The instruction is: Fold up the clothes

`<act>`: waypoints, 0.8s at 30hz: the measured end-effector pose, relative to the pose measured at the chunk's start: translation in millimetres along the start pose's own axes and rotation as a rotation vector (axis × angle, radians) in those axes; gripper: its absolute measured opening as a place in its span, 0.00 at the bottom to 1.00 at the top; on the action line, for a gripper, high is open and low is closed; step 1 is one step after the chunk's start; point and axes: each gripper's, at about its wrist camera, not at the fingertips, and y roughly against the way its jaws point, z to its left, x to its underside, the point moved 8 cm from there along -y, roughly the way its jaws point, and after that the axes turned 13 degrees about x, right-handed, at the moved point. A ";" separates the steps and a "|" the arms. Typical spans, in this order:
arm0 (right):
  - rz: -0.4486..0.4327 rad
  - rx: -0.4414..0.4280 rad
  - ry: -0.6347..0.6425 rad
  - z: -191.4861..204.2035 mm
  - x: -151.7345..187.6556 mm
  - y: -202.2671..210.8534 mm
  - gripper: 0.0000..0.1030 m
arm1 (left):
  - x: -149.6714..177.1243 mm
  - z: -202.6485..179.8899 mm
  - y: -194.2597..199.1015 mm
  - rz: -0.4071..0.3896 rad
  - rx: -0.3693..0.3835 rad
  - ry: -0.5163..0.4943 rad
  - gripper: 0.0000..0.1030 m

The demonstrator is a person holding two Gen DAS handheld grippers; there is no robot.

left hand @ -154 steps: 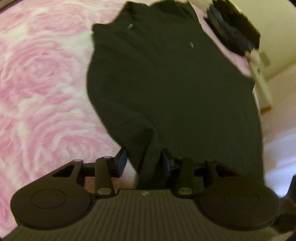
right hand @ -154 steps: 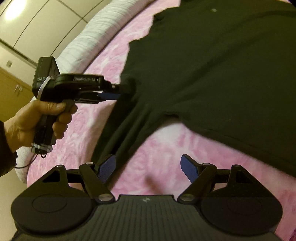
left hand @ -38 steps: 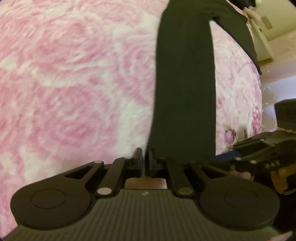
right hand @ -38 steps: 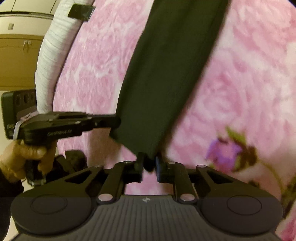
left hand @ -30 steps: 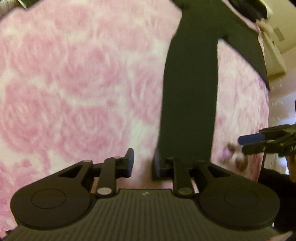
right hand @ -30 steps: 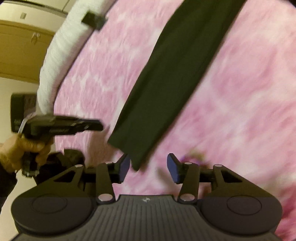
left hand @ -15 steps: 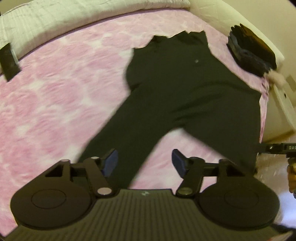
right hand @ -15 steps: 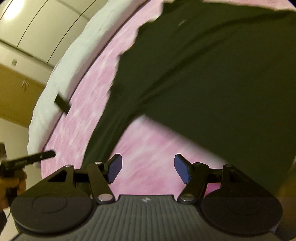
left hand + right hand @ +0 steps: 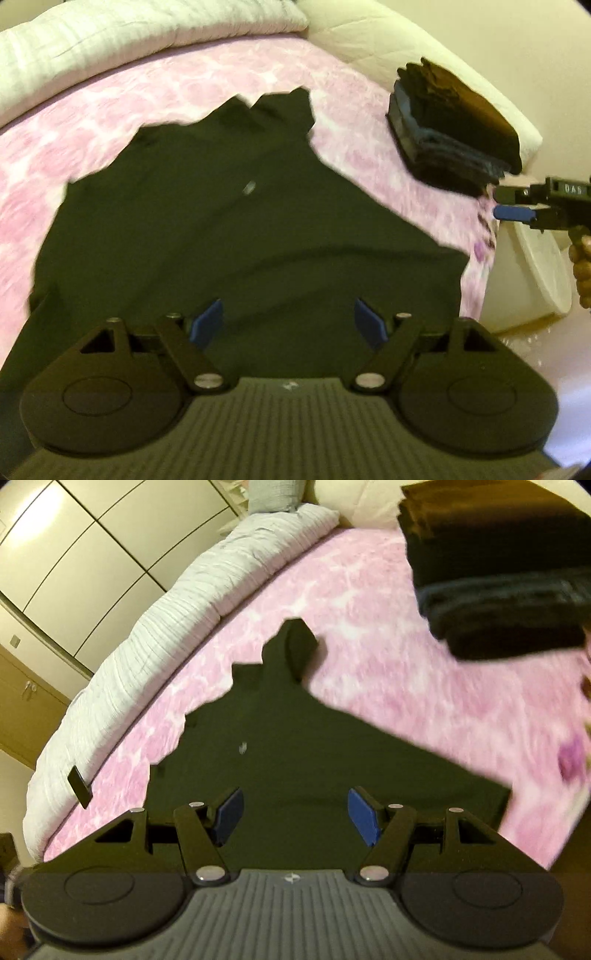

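From where I sat, the black garment (image 9: 229, 229) lay spread flat on the pink flowered bedspread (image 9: 229, 85), its bulk toward the near edge of the bed and its narrow end reaching up toward the middle. A small pale tag (image 9: 250, 187) showed on the fabric. In my right wrist view the same garment (image 9: 295, 746) tapered to a point with a jagged outline on its left side, and its near right corner sat close to the bed's right edge.

My left gripper (image 9: 288, 321) hung above the cloth with its jaws opening, the blue pads (image 9: 207, 321) set wide apart and nothing caught between them; only the garment lay beneath. My right gripper (image 9: 295, 816) stood equally wide, blue pads (image 9: 364, 818) apart, gripping nothing, also over the dark fabric. From the left camera I could see the right gripper (image 9: 517, 206) out past the right edge of the bed, with the person's hand (image 9: 581, 273) around its handle.

A stack of folded dark clothes (image 9: 454, 144) sat at the far right corner of the bed, well apart from the spread garment. A pale rumpled quilt (image 9: 166, 635) ran along the far left edge, and a small dark flat object (image 9: 79, 786) lay on it near the left corner; I could not tell what it was. Beyond the bed stood cream wardrobe doors (image 9: 74, 554).
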 end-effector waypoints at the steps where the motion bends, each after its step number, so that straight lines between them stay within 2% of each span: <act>1: 0.004 -0.012 0.006 -2.2 -14.4 -5.4 0.65 | -10.7 -2.3 -12.8 -0.017 0.003 -0.008 0.73; 4: 0.012 -0.036 0.022 -7.9 -50.3 -30.2 0.68 | -35.1 -7.6 -44.9 -0.028 0.012 0.017 0.72; 9: 0.067 -0.100 -0.014 2.6 -93.8 -101.0 0.68 | -73.1 -20.6 -84.7 -0.055 0.009 0.040 0.78; 13: 0.113 -0.184 -0.043 11.8 -135.5 -180.1 0.68 | -92.6 -15.4 -111.6 -0.051 -0.068 0.049 0.79; 18: 0.189 -0.295 -0.130 22.2 -166.5 -289.5 0.68 | -98.9 1.8 -142.6 -0.029 -0.216 0.139 0.79; 24: 0.321 -0.550 -0.362 30.4 -174.3 -367.3 0.69 | -99.7 19.1 -182.1 -0.014 -0.291 0.248 0.79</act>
